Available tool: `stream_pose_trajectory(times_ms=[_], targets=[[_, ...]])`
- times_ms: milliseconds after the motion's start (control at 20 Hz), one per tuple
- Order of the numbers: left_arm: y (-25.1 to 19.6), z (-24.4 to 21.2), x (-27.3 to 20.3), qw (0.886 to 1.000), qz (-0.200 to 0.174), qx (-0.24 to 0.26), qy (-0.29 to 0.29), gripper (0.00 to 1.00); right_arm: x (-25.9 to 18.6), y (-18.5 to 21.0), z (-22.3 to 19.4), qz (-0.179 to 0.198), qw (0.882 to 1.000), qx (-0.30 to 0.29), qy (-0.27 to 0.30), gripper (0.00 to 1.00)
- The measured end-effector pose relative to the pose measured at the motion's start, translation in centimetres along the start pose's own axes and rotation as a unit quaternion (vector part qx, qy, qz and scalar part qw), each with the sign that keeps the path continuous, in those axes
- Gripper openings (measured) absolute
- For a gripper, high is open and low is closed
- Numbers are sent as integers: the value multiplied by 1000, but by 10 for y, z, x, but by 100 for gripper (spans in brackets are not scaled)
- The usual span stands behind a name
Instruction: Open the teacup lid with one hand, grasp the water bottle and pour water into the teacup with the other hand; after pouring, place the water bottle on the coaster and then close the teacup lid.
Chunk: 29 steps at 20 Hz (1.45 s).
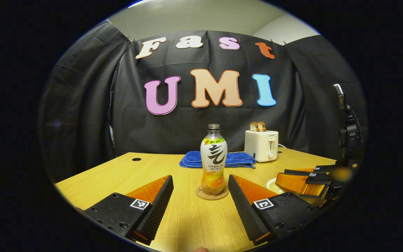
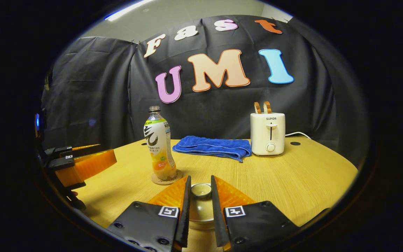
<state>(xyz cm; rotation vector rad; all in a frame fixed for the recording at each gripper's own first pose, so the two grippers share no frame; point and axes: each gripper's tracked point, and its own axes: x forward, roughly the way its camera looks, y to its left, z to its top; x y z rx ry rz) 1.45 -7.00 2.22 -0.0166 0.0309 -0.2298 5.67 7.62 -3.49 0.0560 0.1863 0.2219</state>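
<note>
1. We see the water bottle [image 1: 213, 159] upright on its coaster [image 1: 212, 193], ahead of our released left hand-held gripper [image 1: 200, 199].
2. Our right hand-held gripper [image 2: 200, 204] clenches the teacup lid [image 2: 201, 190] on the worktop [image 2: 292, 178].

We locate the water bottle [image 2: 159, 143] upright on the coaster [image 2: 167, 178] on the table [image 2: 292, 182]. Behind it lies the towel [image 2: 212, 146]; right of that, the toaster [image 2: 267, 133] holding 2 bread slices [image 2: 262, 107]. The teacup lid [image 2: 201, 190] sits right-front of the coaster.
</note>
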Motion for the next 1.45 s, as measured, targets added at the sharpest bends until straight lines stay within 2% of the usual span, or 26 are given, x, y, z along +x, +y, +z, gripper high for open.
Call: stream_pose_trajectory(times_ms=[150,300,400,550,750,1050,1450], targets=[[2,-1,-1,1000,4,6,0,92,-6,-1,2,-2,1000,-1,-2,33],[2,-4,-3,1000,9,14,-3,92,-15,0,7,1,1000,2,-18,80],[1,-5,-7,1000,11,17,-5,92,-23,-8,11,-13,999,-6,-30,91],[-1,-2,-16,1000,13,20,-11,92,-38,-23,15,-43,998,-10,-50,97],[-7,-4,-30,1000,13,14,-14,92,-60,-38,19,-73,995,-12,-61,97],[-15,-9,-46,1000,12,20,-15,92,-85,-44,19,-84,994,-15,-71,97],[-17,-19,-50,1000,20,14,-10,92,-88,-48,9,-100,993,-10,-68,97]])
